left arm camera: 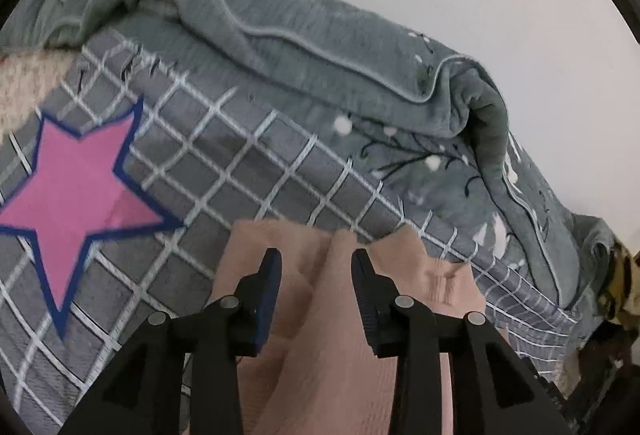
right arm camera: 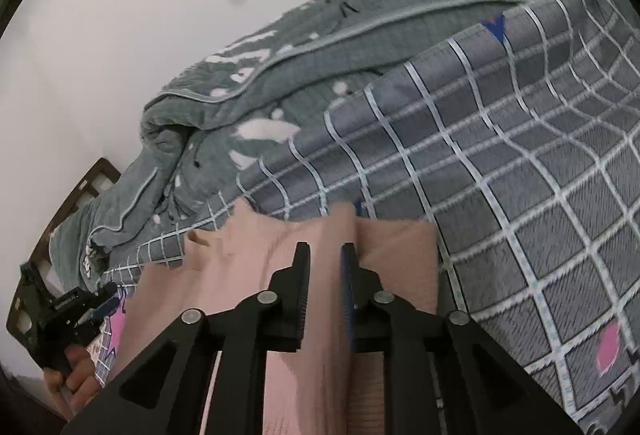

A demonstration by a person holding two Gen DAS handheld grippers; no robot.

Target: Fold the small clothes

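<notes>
So the pink knit garment lies on the grey checked bedsheet, near edge of the bed, grey quilt bunched at the far side. Left gripper has its jaws spread, fabric ridge between them. Right gripper jaws are slightly apart over another fold.

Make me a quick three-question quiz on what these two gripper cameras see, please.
1. What colour is the garment lying under the left gripper? A blue, B peach-pink, C black.
2. True or false: the star on the checked sheet is yellow.
3. Fill in: behind the rumpled grey-green blanket is a plain ___ wall.
Key: 1 B; 2 false, it is pink with a blue edge; 3 white.
</notes>
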